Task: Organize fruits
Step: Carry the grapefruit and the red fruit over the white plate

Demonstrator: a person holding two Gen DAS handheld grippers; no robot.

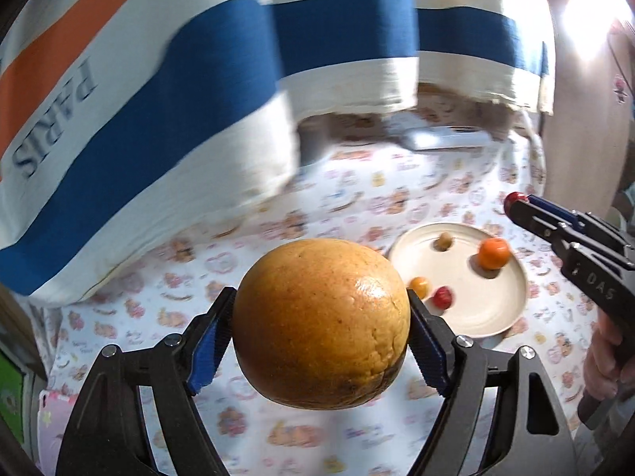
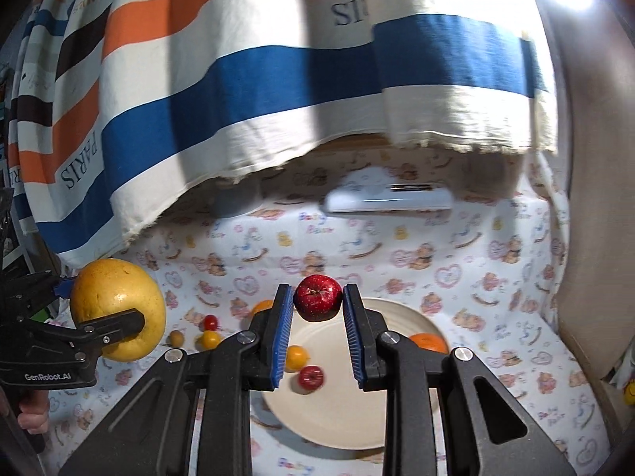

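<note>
Two fruits are up in my tongs at once. My left gripper (image 1: 321, 325) has its jaws spread wide around a big yellow-orange grapefruit (image 1: 321, 323), the blue pads pressed to its sides, and the fruit hangs clear above the patterned tablecloth (image 1: 357, 198). My right gripper (image 2: 318, 297) is pinched narrow on a small red apple (image 2: 318, 297), caught right at the fingertips — stem dimple facing the camera — above the cream plate (image 2: 337, 416).

On the plate, as the right wrist view shows it, lie an orange (image 2: 428, 342) by the far rim, a small yellow fruit (image 2: 296, 357) and a small red one (image 2: 310, 377) close together. Off the plate to its left, on the cloth, sit more small pieces: a red one (image 2: 210, 322), a yellow one (image 2: 209, 339), a brownish one (image 2: 176, 338) and another orange (image 2: 262, 307), partly hidden behind my left finger.

A striped towel printed PARIS (image 2: 238, 79) hangs at the back, with a white box (image 2: 391, 198) lying under its edge.
</note>
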